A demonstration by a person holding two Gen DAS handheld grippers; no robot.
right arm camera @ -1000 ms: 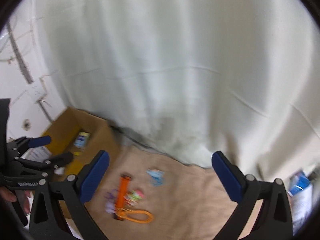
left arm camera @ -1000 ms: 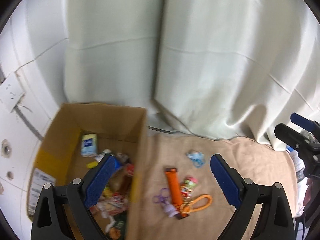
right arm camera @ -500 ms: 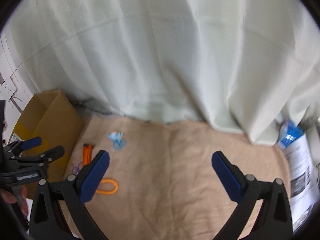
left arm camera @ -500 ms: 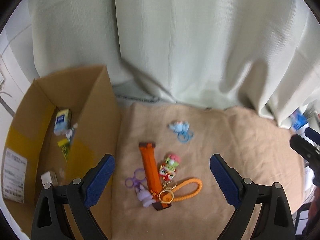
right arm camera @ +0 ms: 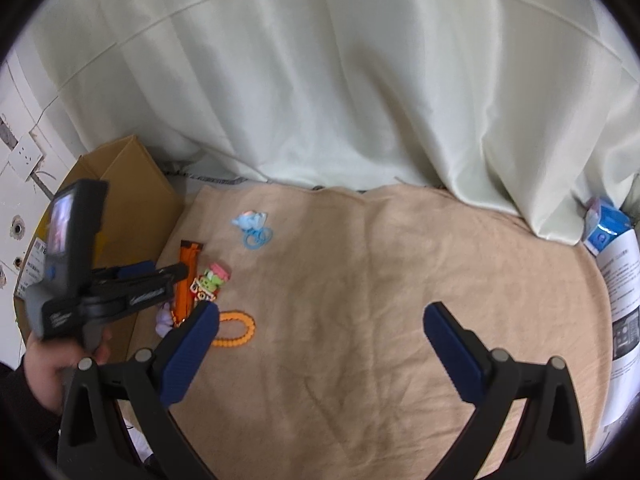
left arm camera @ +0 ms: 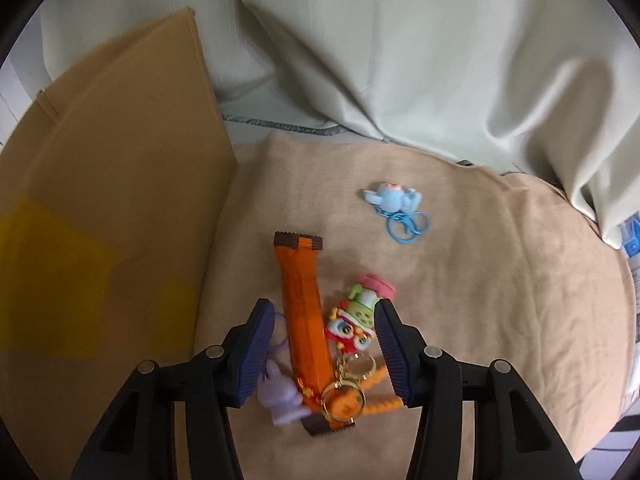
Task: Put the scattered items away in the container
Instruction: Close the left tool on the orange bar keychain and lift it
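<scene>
On the beige blanket [right arm camera: 380,280] I count one orange packet [left arm camera: 303,320] and four keychains: purple [left arm camera: 280,394], lion [left arm camera: 354,326], orange loop [right arm camera: 236,330], blue [left arm camera: 396,204]. The left gripper [left arm camera: 322,344] is spread around the packet, not pressing. The right gripper [right arm camera: 320,344] hovers wide apart over bare blanket. One cardboard box [left arm camera: 100,220] stands along the blanket's left edge.

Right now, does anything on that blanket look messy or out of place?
Yes. Several keychains lie tangled against an orange bar beside the box, between the left gripper's open jaws. A blue keychain sits alone, farther off.
</scene>
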